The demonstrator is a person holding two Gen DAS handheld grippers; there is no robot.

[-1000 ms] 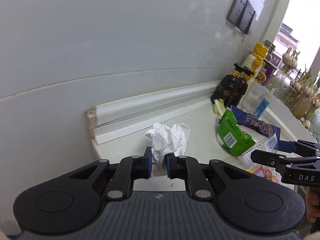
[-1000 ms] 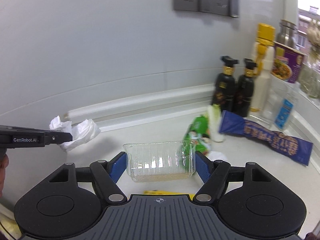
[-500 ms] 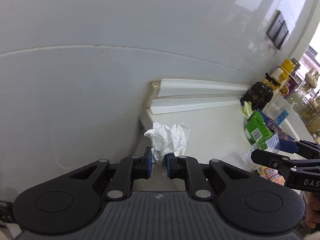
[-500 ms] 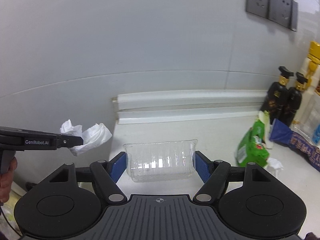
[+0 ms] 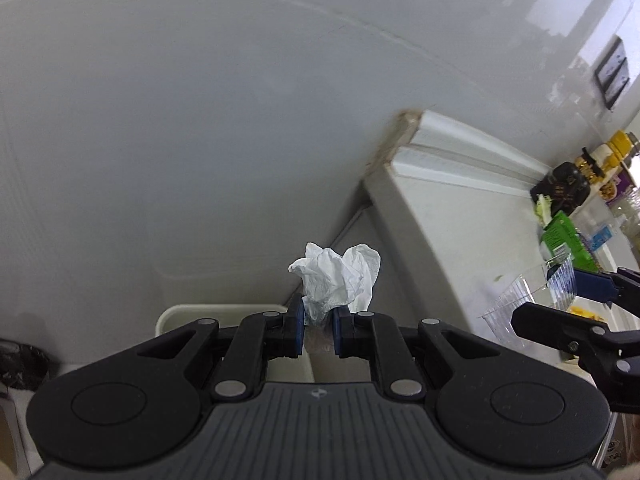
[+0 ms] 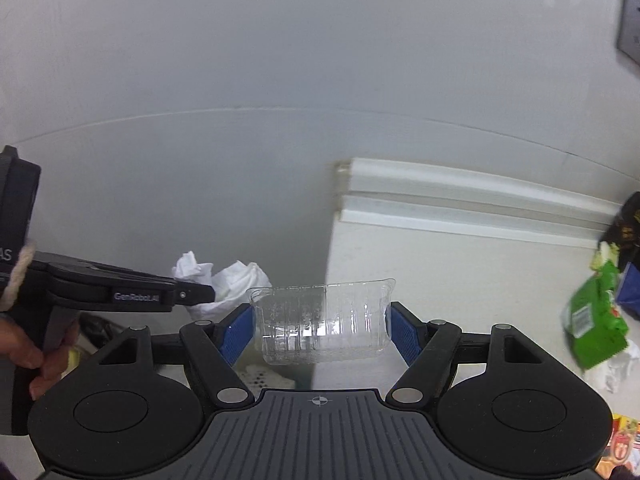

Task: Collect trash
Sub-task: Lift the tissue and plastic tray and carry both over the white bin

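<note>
Both grippers were held past the left end of the white counter (image 5: 472, 240), angled downward. A hand (image 6: 38, 354) gripped the left tool's handle.

The clear plastic tray (image 6: 324, 322) appeared empty apart from a faint residue on its walls. A pale bin rim (image 5: 180, 316) showed below the counter's end; its contents could not be seen.

The left gripper (image 5: 316, 326) was nearly closed, pinching the crumpled white tissue (image 5: 338, 276) off the counter's end. The right gripper (image 6: 322, 330) stood wide, its blue pads (image 6: 236, 332) pressed against the tray's end walls, at the counter's left edge.
</note>
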